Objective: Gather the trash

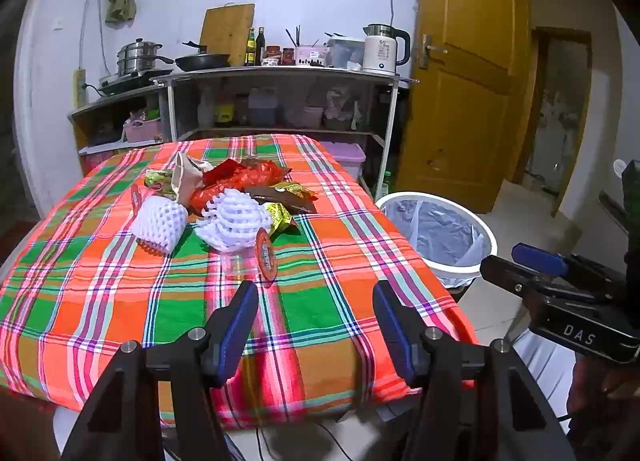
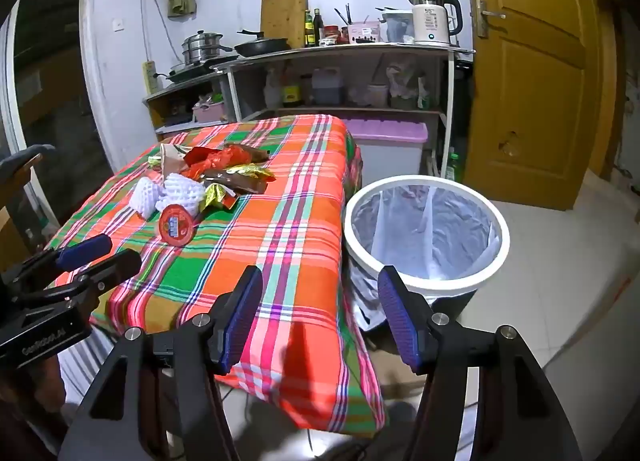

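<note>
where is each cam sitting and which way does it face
Left wrist view: sits on the left gripper, facing forward over the plaid table toward the trash pile and kitchen shelves; its own open fingers show, with the right gripper at the right edge.
Right wrist view: sits on the right gripper, facing the table's corner and the lined bin; its open fingers show, the left gripper at the left.
Shared: table, trash pile, bin, kettle, yellow door.
</note>
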A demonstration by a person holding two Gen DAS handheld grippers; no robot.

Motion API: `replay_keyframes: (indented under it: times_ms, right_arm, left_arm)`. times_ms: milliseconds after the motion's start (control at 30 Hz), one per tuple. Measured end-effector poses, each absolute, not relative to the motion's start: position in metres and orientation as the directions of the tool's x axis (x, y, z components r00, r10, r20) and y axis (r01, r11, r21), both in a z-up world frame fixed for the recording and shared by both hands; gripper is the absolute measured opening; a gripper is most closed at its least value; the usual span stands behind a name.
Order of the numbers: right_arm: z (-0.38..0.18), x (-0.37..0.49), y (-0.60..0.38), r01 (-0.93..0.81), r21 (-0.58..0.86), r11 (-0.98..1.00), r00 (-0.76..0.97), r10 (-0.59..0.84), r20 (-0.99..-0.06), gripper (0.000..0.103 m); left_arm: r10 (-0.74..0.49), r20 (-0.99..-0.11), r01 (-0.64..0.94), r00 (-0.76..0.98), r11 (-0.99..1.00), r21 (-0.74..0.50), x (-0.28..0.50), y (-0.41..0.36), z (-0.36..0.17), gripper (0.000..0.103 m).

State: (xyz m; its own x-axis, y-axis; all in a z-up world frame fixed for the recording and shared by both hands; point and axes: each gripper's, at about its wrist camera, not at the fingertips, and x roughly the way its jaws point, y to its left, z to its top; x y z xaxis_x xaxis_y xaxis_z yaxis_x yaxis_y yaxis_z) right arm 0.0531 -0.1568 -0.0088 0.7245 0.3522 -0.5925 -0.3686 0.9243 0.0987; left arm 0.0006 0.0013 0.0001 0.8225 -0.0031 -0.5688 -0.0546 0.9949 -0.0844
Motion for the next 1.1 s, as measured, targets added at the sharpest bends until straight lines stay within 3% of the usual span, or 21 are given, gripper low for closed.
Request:
replay_keyframes:
  times_ms: [1100]
  right_arm:
    - [-0.0010, 0.0483, -0.1588, -0.359, 0.098, 0.928, 0.736, 0.347, -0.582, 0.061]
  left_arm:
    - [-0.014, -0.551, -0.045, 0.834, 0.995, -0.093, -0.0018, -0.0020, 0.0050, 0.059]
